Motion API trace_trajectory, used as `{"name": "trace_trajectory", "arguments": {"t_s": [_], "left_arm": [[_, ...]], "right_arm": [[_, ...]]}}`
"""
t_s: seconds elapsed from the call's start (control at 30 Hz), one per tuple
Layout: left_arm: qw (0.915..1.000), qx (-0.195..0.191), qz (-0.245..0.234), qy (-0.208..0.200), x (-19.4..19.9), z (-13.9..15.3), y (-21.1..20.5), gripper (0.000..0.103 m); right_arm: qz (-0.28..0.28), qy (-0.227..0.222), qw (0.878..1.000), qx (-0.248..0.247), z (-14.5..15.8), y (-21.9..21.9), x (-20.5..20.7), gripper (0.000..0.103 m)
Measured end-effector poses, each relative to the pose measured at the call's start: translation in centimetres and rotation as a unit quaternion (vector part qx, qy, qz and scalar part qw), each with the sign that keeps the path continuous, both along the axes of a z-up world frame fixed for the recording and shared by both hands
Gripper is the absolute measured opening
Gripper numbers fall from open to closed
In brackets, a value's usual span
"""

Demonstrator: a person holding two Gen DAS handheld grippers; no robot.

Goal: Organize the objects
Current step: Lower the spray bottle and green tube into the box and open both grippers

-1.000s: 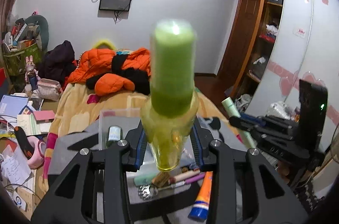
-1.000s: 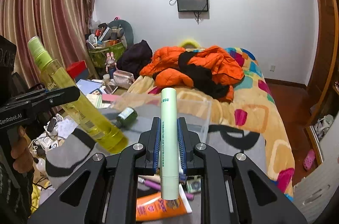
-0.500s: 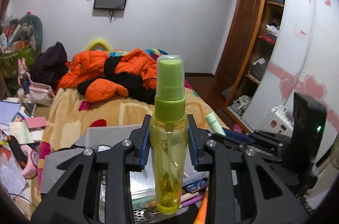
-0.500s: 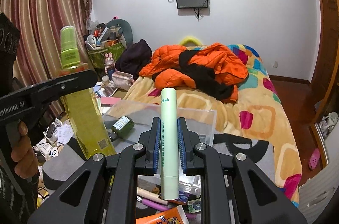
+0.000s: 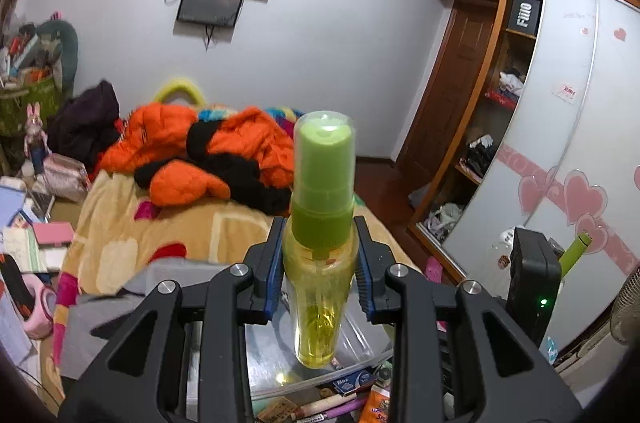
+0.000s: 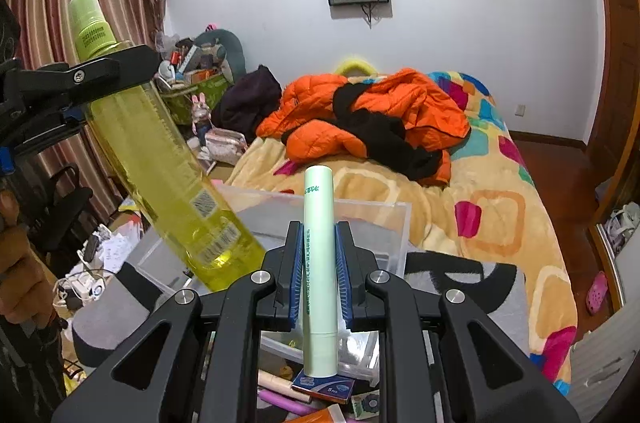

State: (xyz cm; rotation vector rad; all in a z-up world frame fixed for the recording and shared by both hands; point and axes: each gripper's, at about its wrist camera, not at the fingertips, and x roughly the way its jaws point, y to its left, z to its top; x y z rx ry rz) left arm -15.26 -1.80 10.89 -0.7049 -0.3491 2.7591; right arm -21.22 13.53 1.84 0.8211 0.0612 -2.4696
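Two handheld grippers, each clamped on a toiletry, hang over a clear plastic bin at the foot of a bed.

From the left wrist camera, the left gripper [image 5: 319, 271] grips a yellow-green spray bottle [image 5: 320, 263] just below its green pump cap. Its blue pads [image 5: 274, 273] press on both sides of the bottle's shoulder. The bottle stands close to upright, its base over the clear plastic bin [image 5: 360, 347]. In front of the bin lie small cosmetics, too cramped to tell apart. Beyond is the bed [image 5: 132, 223] with an orange jacket [image 5: 240, 143] heaped on it. At the right edge, part of the right gripper's black body [image 5: 534, 283] shows, with the tip of a pale green tube beside it.

From the right wrist camera, the right gripper [image 6: 319, 275] is closed tight on a pale green tube [image 6: 319, 263], held upright between its blue pads. The tube's lower end hangs above a small blue box [image 6: 322, 385] in front of the bin [image 6: 396, 219]. To the left, the left gripper [image 6: 100, 75] holds the spray bottle [image 6: 160, 151] tilted, base over the bin's near left corner. A hand [image 6: 20, 263] grasps that gripper's handle at the far left.
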Motion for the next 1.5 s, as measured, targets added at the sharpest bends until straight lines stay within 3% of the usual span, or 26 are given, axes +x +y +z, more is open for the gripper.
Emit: {"name": "trace_trajectory", "arguments": {"t_s": [0.27,0.57,0.8,0.97,1.2,1.33,1.4,1.5], "left_arm": [[0.9962,0.021,-0.004,-0.085,-2.5,-5.8,-1.0,0.031],[0.9931,0.037,0.023,-0.109,-2.7,-7.4,-4.3,0.034],[0.9905,-0.033,0.059,-0.120,-2.1,-8.8,-4.4,0.047],[0.9890,-0.056,0.055,-0.125,-1.6,-9.4,-4.1,0.054],[0.9820,-0.076,0.044,-0.167,-1.2,-10.9,-4.2,0.073],[0.9808,-0.107,0.030,-0.160,-0.2,-10.8,-3.3,0.075],[0.9787,-0.129,0.026,-0.157,0.4,-10.8,-2.7,0.075],[0.9749,-0.156,0.023,-0.158,0.8,-11.1,-2.0,0.077]], "right_arm": [[0.001,-0.038,0.999,0.031,-3.1,-1.2,-1.8,0.014],[0.014,-0.063,0.996,0.061,-5.4,-3.1,-2.8,0.014],[0.024,-0.076,0.993,0.084,-6.7,-4.9,-3.4,0.014],[0.028,-0.078,0.992,0.097,-7.1,-6.0,-3.5,0.014],[0.029,-0.087,0.990,0.109,-7.7,-6.4,-3.4,0.014],[0.037,-0.091,0.990,0.104,-7.6,-6.2,-3.0,0.014],[0.040,-0.088,0.990,0.101,-7.3,-6.0,-2.7,0.016],[0.037,-0.079,0.991,0.102,-7.0,-5.9,-2.2,0.029]]}}
